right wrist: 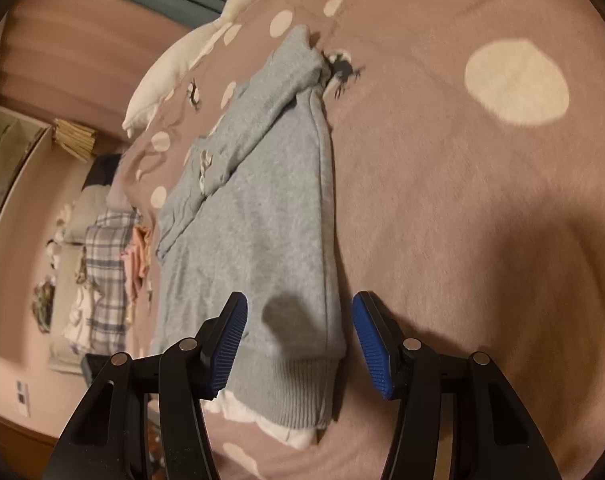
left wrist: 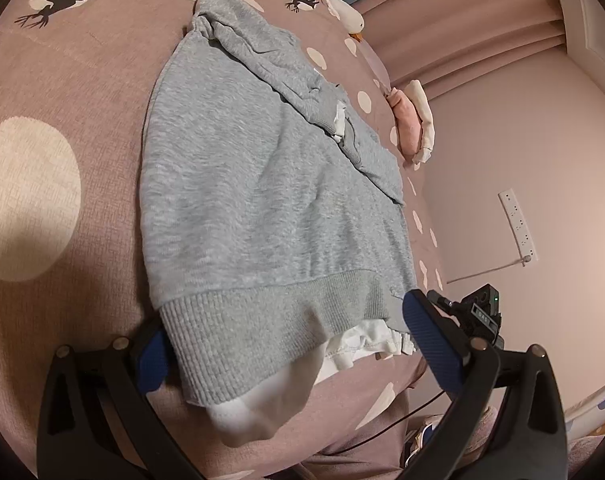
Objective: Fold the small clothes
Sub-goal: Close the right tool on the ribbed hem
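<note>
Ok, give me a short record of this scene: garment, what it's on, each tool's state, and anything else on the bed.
garment: grey sweatshirt, partly folded, white lining showing at hem
surface: dotted pink bedspread
left tool: open, astride the ribbed hem
right tool: open, astride a hem corner
also on bed: white goose toy

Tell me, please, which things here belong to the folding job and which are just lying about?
Job: grey sweatshirt, its white lining, left gripper, right gripper.
Lying about: goose plush, pink plush, power strip, hanging clothes.
</note>
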Tool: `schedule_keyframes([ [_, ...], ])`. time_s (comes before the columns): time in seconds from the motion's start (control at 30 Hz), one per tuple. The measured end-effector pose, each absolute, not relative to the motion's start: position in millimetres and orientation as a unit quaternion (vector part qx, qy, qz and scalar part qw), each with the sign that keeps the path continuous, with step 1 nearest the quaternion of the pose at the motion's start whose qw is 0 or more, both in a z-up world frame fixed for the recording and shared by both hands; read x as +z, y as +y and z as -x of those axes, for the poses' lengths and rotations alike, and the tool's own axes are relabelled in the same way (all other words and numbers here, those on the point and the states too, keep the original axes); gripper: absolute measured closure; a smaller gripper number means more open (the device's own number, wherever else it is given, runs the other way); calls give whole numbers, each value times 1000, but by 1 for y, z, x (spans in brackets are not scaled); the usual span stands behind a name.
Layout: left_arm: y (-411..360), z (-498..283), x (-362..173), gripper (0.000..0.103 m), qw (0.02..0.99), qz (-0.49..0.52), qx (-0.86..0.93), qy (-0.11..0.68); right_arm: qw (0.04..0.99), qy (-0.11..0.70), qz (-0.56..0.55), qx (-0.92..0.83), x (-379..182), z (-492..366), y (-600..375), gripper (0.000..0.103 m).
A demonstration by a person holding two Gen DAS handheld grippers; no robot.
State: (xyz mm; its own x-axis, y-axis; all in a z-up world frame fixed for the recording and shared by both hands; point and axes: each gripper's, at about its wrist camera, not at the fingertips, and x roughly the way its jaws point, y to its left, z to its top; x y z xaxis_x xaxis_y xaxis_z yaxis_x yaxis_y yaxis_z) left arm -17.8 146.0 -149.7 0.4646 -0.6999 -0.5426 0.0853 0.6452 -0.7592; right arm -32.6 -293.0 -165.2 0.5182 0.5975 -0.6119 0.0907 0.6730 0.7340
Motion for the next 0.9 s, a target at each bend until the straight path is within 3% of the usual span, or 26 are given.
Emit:
schedule_keyframes([
  [0.17, 145, 18, -150, 0, 786, 338, -249, 453, 794, 464, -353, 172, -161, 25, -277, 34],
  [0.9, 159, 15, -150, 1, 758, 374, -281, 455, 786, 486, -327, 197, -162, 36, -280, 34],
])
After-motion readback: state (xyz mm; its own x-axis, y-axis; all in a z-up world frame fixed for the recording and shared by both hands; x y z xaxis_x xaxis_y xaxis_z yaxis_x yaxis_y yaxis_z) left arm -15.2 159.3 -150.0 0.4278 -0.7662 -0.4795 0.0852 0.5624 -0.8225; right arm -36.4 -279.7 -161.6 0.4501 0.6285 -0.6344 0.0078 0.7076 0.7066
